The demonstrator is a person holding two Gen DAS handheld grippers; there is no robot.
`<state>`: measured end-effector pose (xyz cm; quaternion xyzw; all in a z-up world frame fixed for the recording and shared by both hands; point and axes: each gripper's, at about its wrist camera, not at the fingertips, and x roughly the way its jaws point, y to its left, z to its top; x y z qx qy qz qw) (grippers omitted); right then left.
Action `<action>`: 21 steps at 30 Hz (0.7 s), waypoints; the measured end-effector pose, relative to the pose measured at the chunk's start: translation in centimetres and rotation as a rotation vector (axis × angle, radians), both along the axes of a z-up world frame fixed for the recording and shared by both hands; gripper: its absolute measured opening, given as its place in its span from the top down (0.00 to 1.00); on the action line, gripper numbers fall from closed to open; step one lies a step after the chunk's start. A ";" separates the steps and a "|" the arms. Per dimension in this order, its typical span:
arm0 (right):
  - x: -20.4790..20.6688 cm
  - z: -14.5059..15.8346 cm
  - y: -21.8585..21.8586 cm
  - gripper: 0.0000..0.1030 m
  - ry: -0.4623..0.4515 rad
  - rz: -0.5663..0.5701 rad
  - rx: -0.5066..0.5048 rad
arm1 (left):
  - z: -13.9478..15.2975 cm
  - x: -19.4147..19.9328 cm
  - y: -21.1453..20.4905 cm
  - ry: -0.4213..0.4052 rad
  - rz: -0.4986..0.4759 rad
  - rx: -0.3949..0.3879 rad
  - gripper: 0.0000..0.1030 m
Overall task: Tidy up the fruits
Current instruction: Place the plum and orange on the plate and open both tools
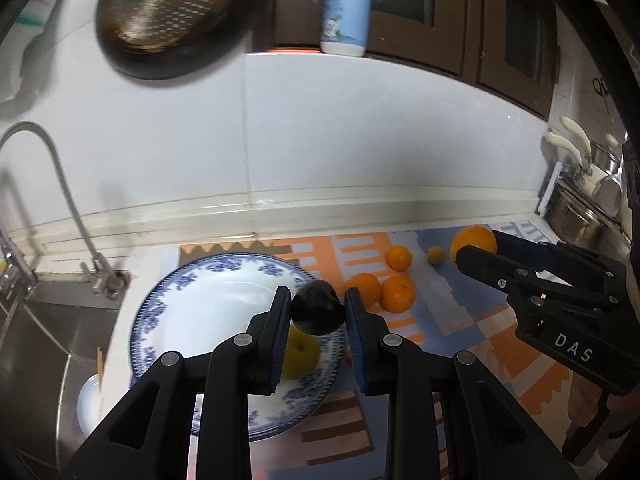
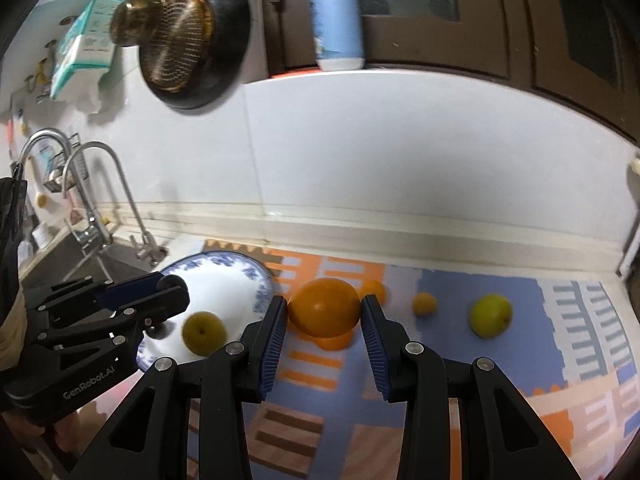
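Two grips: I am running both grippers at once, each carrying one fruit above the table.
Table (image 2: 460, 432): I am working over a patterned mat that covers it.
Plate (image 1: 168, 308): I am treating this blue-rimmed dish as the collecting spot; a yellow-green fruit (image 2: 203, 333) is already lying in it.
Large orange (image 2: 325, 307): I am pinching it across its widest part with the right gripper (image 2: 325, 312), fingers pressed on both flanks. I am judging it heavy and firm, with waxy skin that could slide.
Dark fruit (image 1: 318, 308): I am holding it with the left gripper (image 1: 318, 312) over the plate's right rim, fingers closed on its sides. I am guessing it is smooth, soft and easily bruised, so a light squeeze suits it.
Loose fruit: I am seeing small oranges (image 1: 397, 294) and a lime-coloured fruit (image 2: 491, 315) waiting on the mat.
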<state>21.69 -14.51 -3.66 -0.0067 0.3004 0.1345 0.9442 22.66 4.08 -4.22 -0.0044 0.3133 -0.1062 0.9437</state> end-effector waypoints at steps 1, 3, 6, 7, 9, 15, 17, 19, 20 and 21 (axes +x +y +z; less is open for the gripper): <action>0.1 0.2 0.4 0.62 -0.005 0.011 -0.001 | 0.0 -0.1 0.4 -0.002 0.010 -0.001 0.74; 0.3 0.4 1.2 0.62 -0.011 0.033 -0.002 | 0.0 -0.4 1.3 -0.004 0.032 -0.002 0.74; 0.7 0.7 2.7 0.62 -0.019 0.076 -0.008 | -0.2 -0.6 2.6 -0.004 0.068 -0.004 0.74; 0.9 0.7 3.2 0.62 -0.020 0.092 -0.008 | -0.3 -0.7 3.0 -0.003 0.080 -0.004 0.74; 1.2 0.7 4.2 0.62 -0.016 0.115 -0.011 | -0.6 -0.8 3.9 -0.001 0.103 -0.002 0.74; 2.2 -0.1 7.1 0.62 0.014 0.203 -0.011 | -1.9 -0.7 6.3 0.024 0.168 -0.004 0.74; 2.8 -0.6 8.2 0.62 0.035 0.229 -0.011 | -2.3 -0.6 7.1 0.037 0.185 -0.005 0.74; 3.3 -1.2 9.1 0.62 0.057 0.253 -0.012 | -2.9 -0.3 7.7 0.046 0.198 -0.005 0.74; 3.6 -1.6 9.6 0.62 0.068 0.261 -0.011 | -3.2 -0.2 8.0 0.052 0.203 -0.004 0.74; 3.7 -1.8 9.8 0.62 0.074 0.270 -0.010 | -3.4 -0.1 8.2 0.058 0.206 -0.004 0.74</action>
